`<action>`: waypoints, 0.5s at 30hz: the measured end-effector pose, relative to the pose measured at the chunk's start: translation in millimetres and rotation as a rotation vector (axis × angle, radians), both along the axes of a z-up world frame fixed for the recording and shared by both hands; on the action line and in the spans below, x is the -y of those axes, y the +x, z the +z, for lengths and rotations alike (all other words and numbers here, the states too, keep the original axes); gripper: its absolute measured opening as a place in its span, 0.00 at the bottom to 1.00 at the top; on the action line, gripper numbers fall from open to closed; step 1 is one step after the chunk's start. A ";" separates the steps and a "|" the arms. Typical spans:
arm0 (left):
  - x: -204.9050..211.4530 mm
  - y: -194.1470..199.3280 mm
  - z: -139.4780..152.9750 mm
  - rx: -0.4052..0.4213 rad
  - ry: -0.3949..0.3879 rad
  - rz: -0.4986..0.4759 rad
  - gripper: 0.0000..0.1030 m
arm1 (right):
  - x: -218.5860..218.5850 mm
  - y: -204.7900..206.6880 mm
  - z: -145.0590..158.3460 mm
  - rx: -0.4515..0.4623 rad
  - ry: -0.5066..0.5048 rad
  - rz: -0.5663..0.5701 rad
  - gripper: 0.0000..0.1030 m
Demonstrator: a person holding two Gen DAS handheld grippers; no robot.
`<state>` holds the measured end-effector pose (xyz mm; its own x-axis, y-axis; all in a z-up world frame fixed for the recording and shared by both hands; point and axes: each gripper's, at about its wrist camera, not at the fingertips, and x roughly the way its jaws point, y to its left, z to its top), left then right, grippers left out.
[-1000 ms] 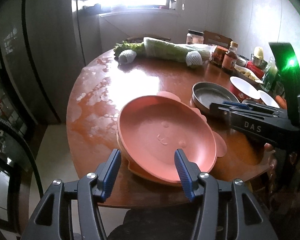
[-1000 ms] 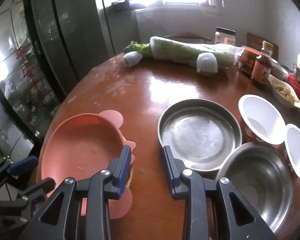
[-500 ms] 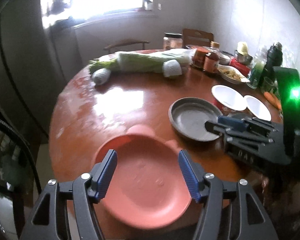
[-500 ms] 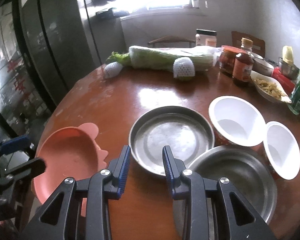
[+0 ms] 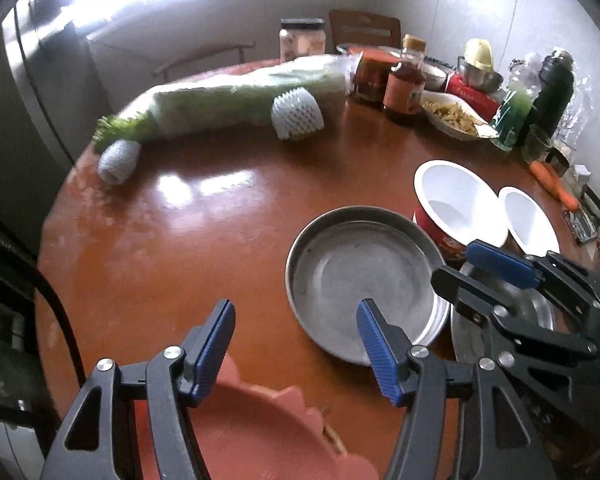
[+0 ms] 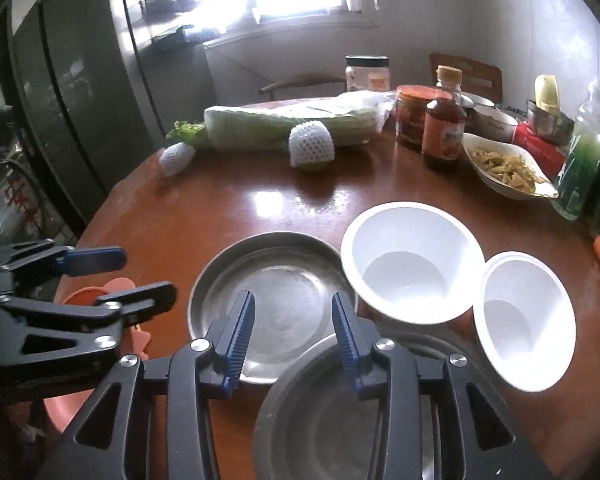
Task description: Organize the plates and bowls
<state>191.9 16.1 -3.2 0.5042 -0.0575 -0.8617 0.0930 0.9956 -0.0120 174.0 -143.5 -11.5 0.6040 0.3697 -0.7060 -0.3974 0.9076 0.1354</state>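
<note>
While the right gripper [image 6: 292, 328] has just been widening its jaws, nothing sits between its blue pads; they hover partly apart above the near rim of the steel plate [image 6: 268, 280], with the steel bowl [image 6: 320, 412] just below and to the right of them. Across from it, the left gripper [image 5: 296, 344] stands about half open and equally empty, having parted a little further over the last second. Its pads now frame bare tabletop and the left edge of that same steel plate, whereas a second ago they straddled the pink plate [image 5: 260, 428], which has slid to the bottom edge of the left wrist view, near the table's [image 5: 172, 240] edge. Beyond the steel plate, two white bowls [image 6: 412, 264] stand side by side, the larger one touching or overlapping the plate's rim. Further back lie a wrapped cabbage [image 5: 236, 100], jars and a dish of food, none of it the task's concern. Judging by this shift, the pink plate has been left where it lies and both hands are heading for the steel pieces, so picking up the plate or bowl looks like the coming step.
</note>
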 end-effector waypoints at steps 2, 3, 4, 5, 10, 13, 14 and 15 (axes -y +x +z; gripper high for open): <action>2.3 12.0 -6.0 -0.021 0.008 -0.008 0.59 | 0.8 5.2 -0.8 -0.006 -0.003 0.002 0.41; 1.7 16.4 -8.2 -0.030 0.011 -0.004 0.56 | 1.0 7.8 -1.3 -0.008 -0.005 0.005 0.41; 1.0 21.4 -11.6 -0.041 0.010 0.003 0.54 | 1.7 10.3 -1.7 -0.010 -0.008 0.003 0.41; 0.4 25.2 -14.5 -0.051 0.003 0.006 0.53 | 2.6 12.1 -1.8 -0.012 -0.008 0.001 0.41; -1.9 39.6 -29.8 -0.101 -0.031 0.012 0.44 | 4.9 21.3 -3.3 -0.018 -0.013 -0.002 0.41; -4.6 44.2 -37.4 -0.120 -0.031 0.022 0.37 | 3.3 25.3 -6.0 -0.031 -0.009 0.002 0.41; -5.3 45.3 -39.5 -0.124 -0.031 0.022 0.37 | 2.3 26.1 -5.7 -0.027 -0.012 0.002 0.41; -6.2 45.7 -40.6 -0.125 -0.031 0.024 0.36 | 1.3 26.5 -5.7 -0.028 -0.014 0.003 0.41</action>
<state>237.5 22.2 -43.8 0.3942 -0.0738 -0.9161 0.0646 0.9965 -0.0525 200.6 -144.8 -17.2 0.5827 0.3616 -0.7279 -0.3965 0.9082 0.1338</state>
